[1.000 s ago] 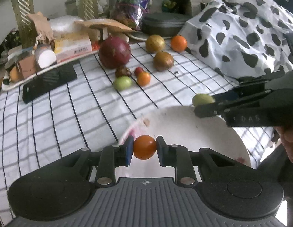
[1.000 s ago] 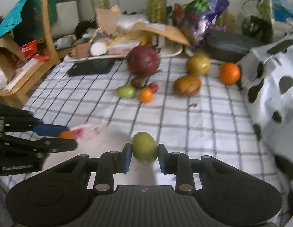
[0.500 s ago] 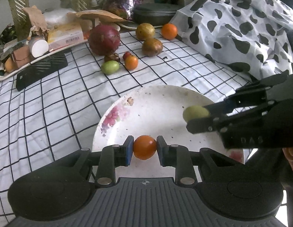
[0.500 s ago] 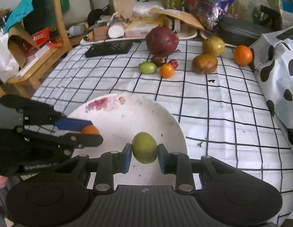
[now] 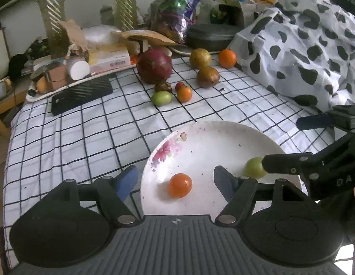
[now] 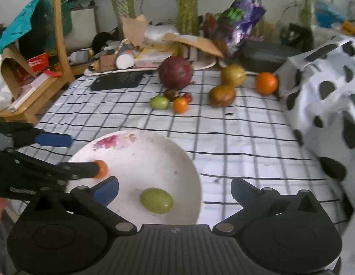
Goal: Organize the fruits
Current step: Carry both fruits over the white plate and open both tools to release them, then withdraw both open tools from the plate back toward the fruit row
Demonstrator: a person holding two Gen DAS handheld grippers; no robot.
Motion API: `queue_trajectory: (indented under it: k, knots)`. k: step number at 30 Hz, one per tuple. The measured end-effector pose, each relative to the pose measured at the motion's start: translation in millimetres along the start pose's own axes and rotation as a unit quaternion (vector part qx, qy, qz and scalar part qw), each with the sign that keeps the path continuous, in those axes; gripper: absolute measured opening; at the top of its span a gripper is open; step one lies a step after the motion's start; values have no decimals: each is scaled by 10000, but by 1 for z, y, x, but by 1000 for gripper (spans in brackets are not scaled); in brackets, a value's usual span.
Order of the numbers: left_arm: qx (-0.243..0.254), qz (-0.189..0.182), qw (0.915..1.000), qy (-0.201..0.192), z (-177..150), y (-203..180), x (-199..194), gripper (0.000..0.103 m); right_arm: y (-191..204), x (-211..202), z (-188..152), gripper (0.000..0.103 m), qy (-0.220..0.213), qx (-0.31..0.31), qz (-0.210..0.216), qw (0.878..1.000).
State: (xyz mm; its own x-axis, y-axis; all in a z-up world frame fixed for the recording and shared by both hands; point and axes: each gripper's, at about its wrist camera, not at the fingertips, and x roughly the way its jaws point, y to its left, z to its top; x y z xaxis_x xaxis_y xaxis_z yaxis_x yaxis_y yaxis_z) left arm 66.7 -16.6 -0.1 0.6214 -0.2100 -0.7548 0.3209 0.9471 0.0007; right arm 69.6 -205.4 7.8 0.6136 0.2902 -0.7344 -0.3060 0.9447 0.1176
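With both the left gripper and right gripper spread and empty, the orange fruit and green fruit could roll off the plate's near edge if nudged

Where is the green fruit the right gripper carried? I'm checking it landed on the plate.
The green fruit lies on the white plate, between the open right gripper fingers in the right wrist view, apart from the orange fruit.

soft, even daylight; the plate is the brightest area, with a faint shadow beside the orange fruit. strong fisheye bending beyond the plate; right wrist view blurred at far edges.
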Motion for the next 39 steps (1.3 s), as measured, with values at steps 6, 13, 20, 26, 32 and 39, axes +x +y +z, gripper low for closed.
queue_trajectory:
  k: [6, 13, 20, 26, 32, 39]
  knots:
    - [34, 250, 9996, -150, -7, -6, -15, 72, 0, -5, -10, 103, 59, 17, -466, 9989]
    - [80, 401, 9990, -196, -9, -9, -18, 72, 1, -4, -14, 103, 119, -47, -820, 9965]
    - [-18, 469, 9987, -196, -10, -5, -18, 72, -3, -2, -13, 103, 158, 60, -981, 9950]
    - [-114, 478, 9986, -200, -8, -3, -18, 72, 0, -2, -12, 103, 93, -9, -1114, 9937]
    - [-218, 507, 9983, -194, -7, -1, -18, 72, 4, -2, -11, 103, 30, -151, -1211, 9925]
    - [-255, 499, 9982, -216, -5, -1, -19, 72, 4, -1, -9, 103, -5, -181, -1363, 9905]
